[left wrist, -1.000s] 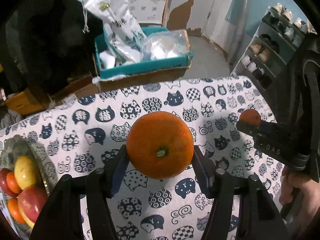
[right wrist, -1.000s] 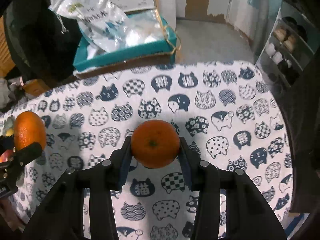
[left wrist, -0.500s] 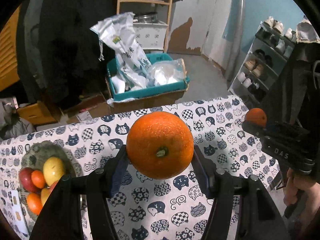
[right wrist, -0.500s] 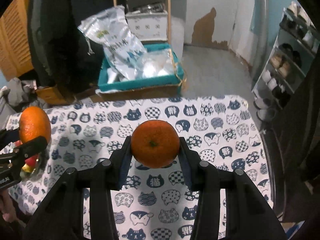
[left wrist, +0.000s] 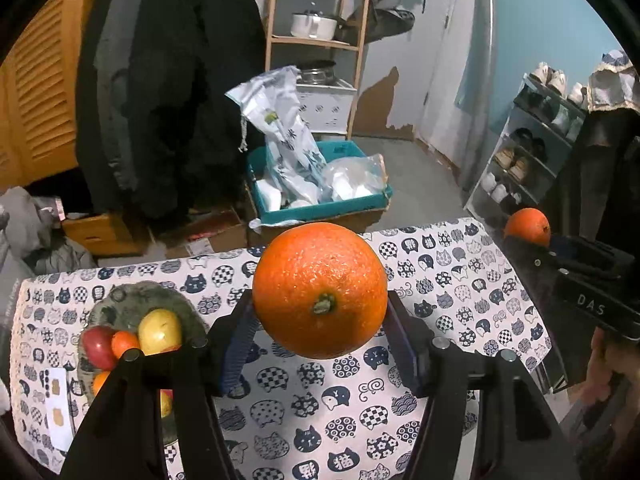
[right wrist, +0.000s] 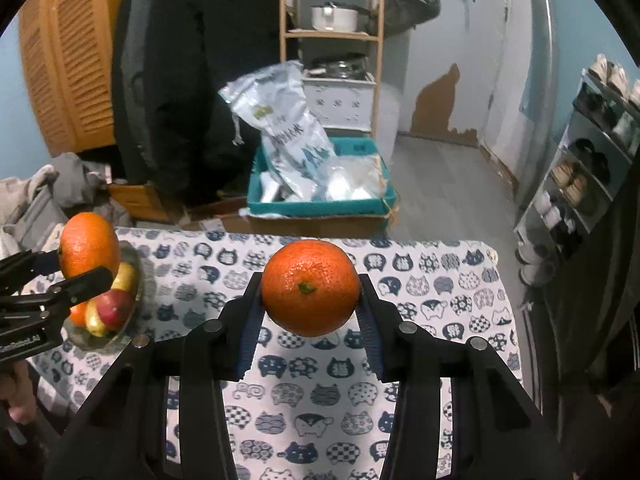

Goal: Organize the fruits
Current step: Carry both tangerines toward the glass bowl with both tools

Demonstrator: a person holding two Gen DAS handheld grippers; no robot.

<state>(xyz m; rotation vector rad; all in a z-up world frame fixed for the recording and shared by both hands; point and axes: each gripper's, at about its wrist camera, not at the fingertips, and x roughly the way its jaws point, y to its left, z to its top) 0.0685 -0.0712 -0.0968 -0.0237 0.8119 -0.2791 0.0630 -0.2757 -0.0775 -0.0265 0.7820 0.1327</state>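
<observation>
My left gripper (left wrist: 320,320) is shut on a large orange (left wrist: 320,289) and holds it high above the table; the same orange shows in the right wrist view (right wrist: 89,243). My right gripper (right wrist: 311,304) is shut on a smaller orange (right wrist: 311,293), also held high; it shows in the left wrist view (left wrist: 527,226). A grey fruit plate (left wrist: 132,300) sits at the table's left end with a red apple (left wrist: 98,346), a yellow fruit (left wrist: 160,330) and small oranges (left wrist: 124,343). The plate also shows in the right wrist view (right wrist: 134,280).
The table wears a white cloth with cat prints (left wrist: 440,280). Beyond its far edge stand a teal box with bags (left wrist: 316,184), cardboard boxes (left wrist: 100,232), a wooden shelf (left wrist: 316,40) and dark coats (left wrist: 168,80). A shoe rack (left wrist: 528,148) stands at the right.
Both grippers have risen well above the table with their oranges still held. The table has dropped lower in both views and the whole fruit plate has come into sight.
</observation>
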